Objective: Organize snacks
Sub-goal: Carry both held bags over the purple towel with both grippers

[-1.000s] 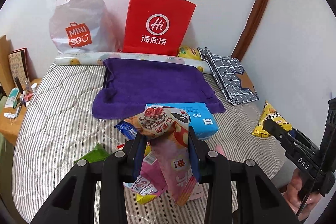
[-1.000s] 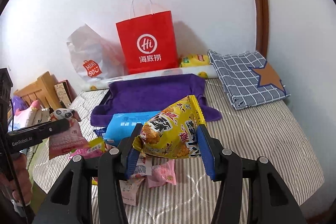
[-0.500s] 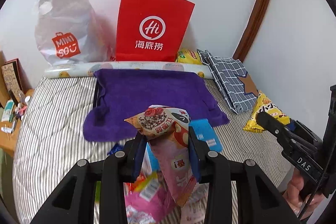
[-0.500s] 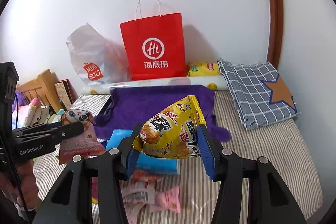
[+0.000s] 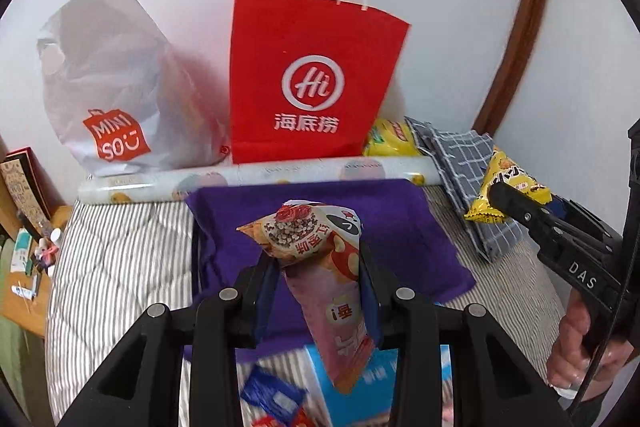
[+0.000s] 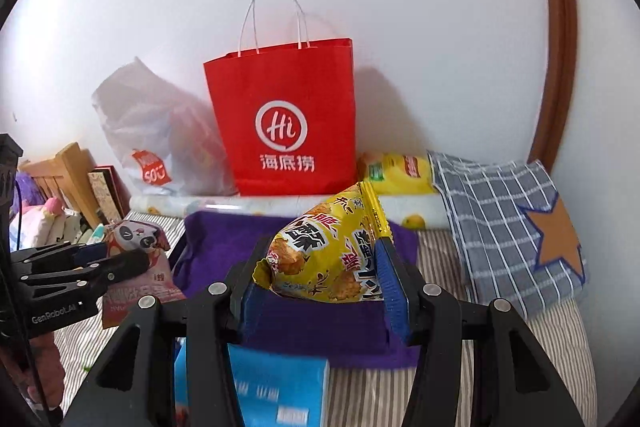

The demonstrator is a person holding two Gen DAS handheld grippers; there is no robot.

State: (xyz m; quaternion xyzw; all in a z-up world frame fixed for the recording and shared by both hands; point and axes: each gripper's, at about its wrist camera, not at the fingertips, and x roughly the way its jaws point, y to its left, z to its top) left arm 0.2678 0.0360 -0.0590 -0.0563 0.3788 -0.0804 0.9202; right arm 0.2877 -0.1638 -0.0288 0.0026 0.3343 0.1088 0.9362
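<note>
Above purple fleece cloth [image 5: 400, 227] on striped bed [image 5: 120, 259], pink panda snack pouch [image 5: 324, 267] is clamped in left tool [image 5: 316, 291]; yellow crinkly snack packet [image 6: 328, 259] is clamped in right tool [image 6: 316, 287]. Both packets to be lowered flat, apart, onto cloth; grip not tightened, contents judged fragile.

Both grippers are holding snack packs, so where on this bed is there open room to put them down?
The purple towel looks bare, bordered by the patterned roll behind and the blue pack in front. The striped sheet to its left is open too. Wrappers crowd the near edge.
</note>
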